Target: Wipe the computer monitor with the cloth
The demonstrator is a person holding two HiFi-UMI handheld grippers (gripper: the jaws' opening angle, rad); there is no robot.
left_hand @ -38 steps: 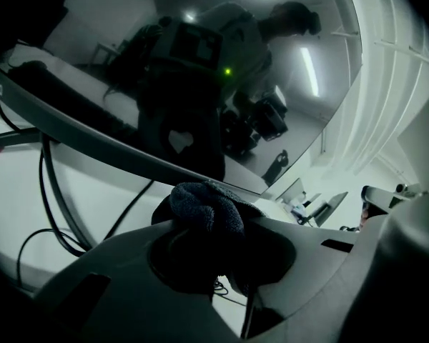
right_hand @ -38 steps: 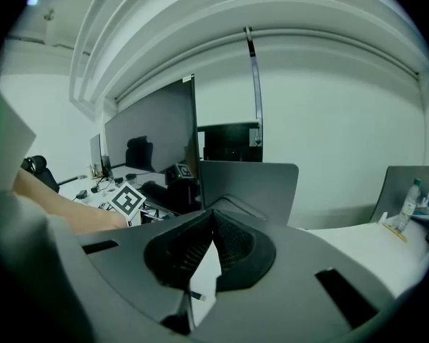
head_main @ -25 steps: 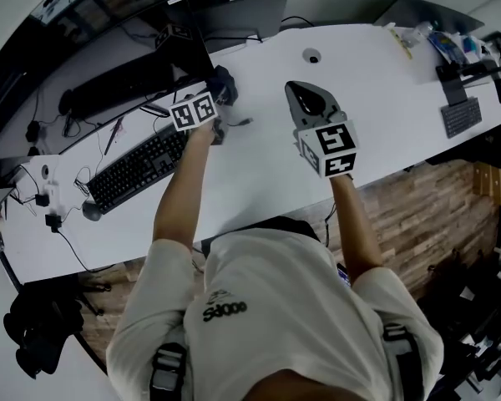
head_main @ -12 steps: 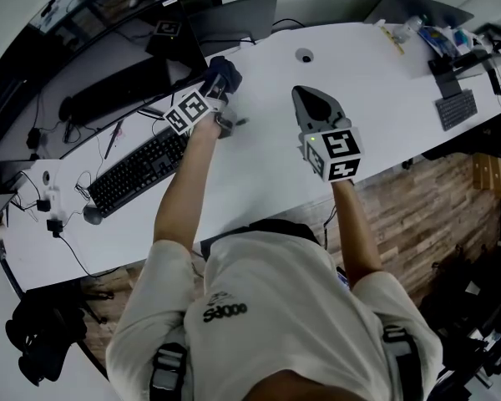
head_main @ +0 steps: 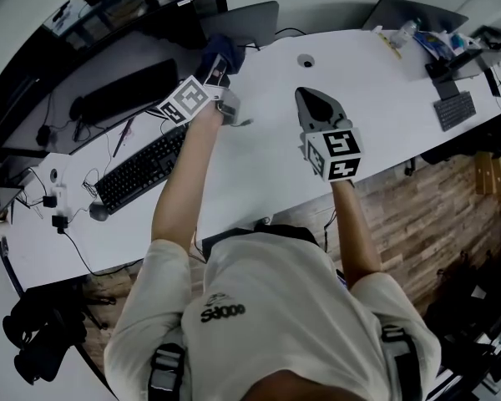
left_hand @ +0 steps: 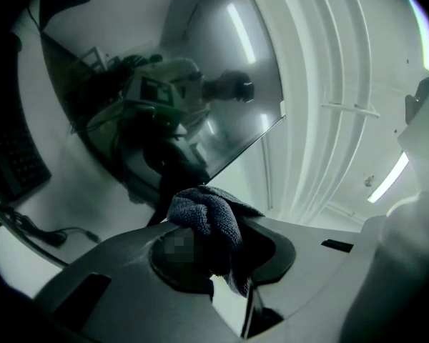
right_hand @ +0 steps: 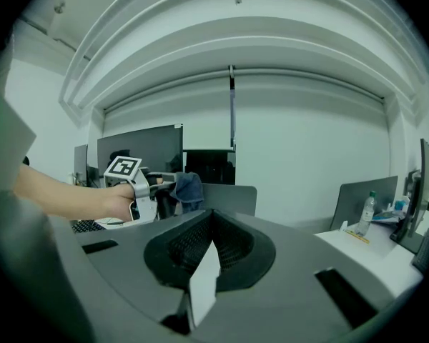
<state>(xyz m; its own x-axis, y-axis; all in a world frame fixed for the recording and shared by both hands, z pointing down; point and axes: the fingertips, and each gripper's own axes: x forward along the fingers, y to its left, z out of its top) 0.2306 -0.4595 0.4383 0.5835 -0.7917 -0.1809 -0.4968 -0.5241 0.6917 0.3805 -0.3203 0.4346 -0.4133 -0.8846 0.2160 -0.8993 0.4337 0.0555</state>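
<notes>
A dark blue-grey cloth (left_hand: 207, 216) is bunched between the jaws of my left gripper (left_hand: 209, 229), which is shut on it. The cloth sits close to the lower edge of the dark monitor screen (left_hand: 164, 98), which reflects the gripper; I cannot tell whether they touch. From the head view, the left gripper (head_main: 217, 72) is stretched to the desk's back with the cloth (head_main: 220, 54) by the monitor (head_main: 108, 2). My right gripper (head_main: 306, 94) hovers over the white desk (head_main: 259, 165), shut and holding nothing. The right gripper view shows the left gripper (right_hand: 149, 186), the cloth (right_hand: 189, 187) and the monitor (right_hand: 139, 156).
A black keyboard (head_main: 142, 170) and a mouse (head_main: 92, 213) lie left of my left arm. A grey laptop lid (head_main: 242, 19) stands behind the cloth. A bottle (head_main: 405, 30), clutter and a small keyboard (head_main: 455, 109) occupy the desk's right end.
My left gripper has carried the cloth away from the desk surface, up and back toward the monitor. The right gripper has hardly moved.
</notes>
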